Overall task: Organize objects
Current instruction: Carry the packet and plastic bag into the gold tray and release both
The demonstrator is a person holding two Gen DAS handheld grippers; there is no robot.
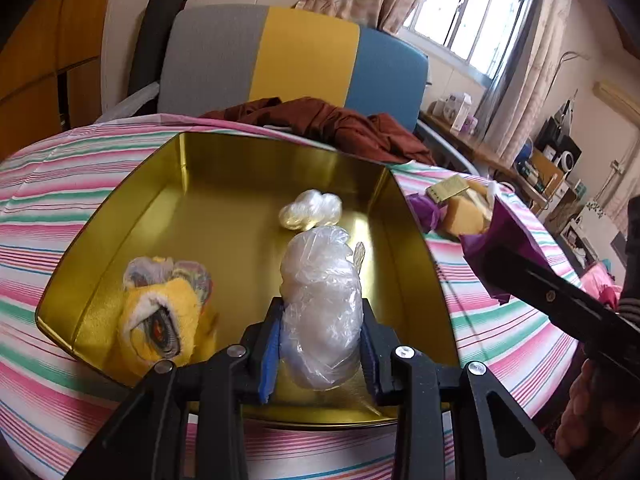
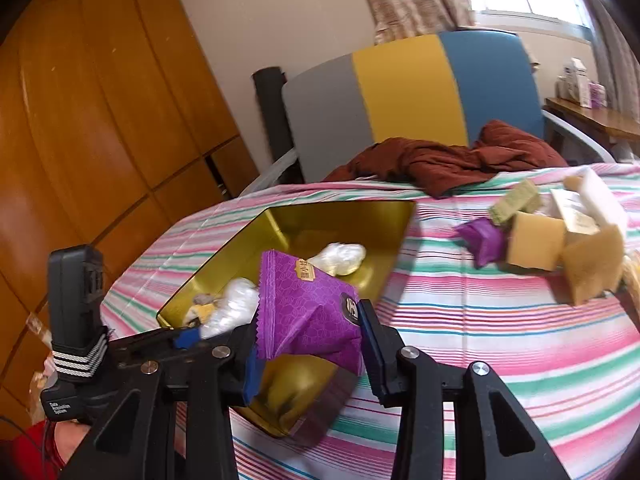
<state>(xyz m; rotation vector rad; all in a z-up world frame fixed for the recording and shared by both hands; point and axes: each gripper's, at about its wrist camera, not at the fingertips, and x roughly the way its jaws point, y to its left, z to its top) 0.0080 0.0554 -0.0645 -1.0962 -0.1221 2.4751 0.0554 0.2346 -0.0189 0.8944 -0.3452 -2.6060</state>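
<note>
While the left tool (image 1: 320,344) grips a plastic bag (image 1: 320,304), the right tool (image 2: 310,344) holds a purple packet (image 2: 308,308).

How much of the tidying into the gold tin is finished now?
Done: a yellow plush toy and a small clear bag lie in the gold tin. In hand: the left gripper holds a clear plastic bundle over the tin; the right gripper holds a purple packet. Left: the sponges and boxes on the striped cloth.

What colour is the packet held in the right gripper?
Purple packet, clearest in the right wrist view.
</note>
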